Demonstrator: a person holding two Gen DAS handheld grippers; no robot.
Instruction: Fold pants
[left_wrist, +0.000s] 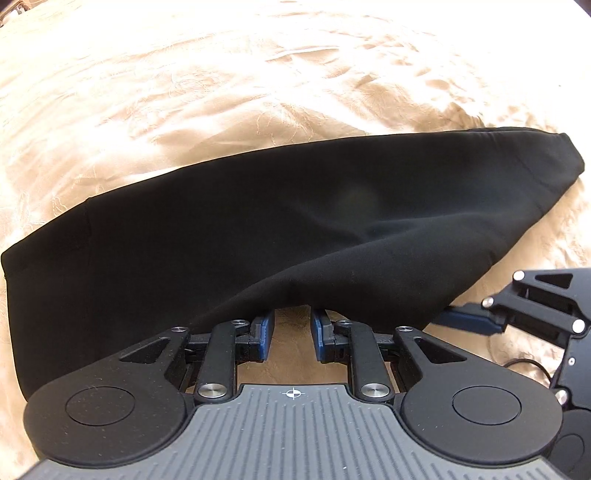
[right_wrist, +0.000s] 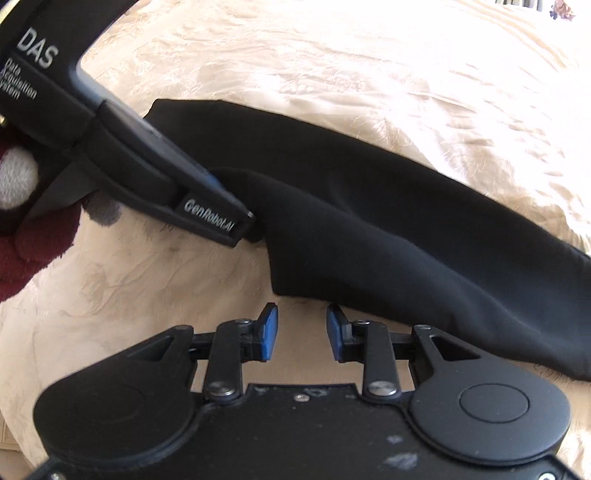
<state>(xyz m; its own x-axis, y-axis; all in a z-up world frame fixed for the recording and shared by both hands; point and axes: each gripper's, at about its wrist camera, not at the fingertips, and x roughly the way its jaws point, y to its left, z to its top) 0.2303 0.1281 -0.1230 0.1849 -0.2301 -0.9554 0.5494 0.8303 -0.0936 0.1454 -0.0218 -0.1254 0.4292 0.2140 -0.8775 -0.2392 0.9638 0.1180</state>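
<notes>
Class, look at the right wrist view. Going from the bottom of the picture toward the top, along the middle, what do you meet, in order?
Right hand-held gripper with its blue fingers apart → a strip of beige bedspread → the black pants lying across it → more beige bedspread up to the top edge.

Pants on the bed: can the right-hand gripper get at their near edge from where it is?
Probably yes. The right gripper has its jaws apart with nothing between them, and the near edge of the black pants lies just ahead on the bedspread. The left gripper is off to one side, not in the way.
</notes>
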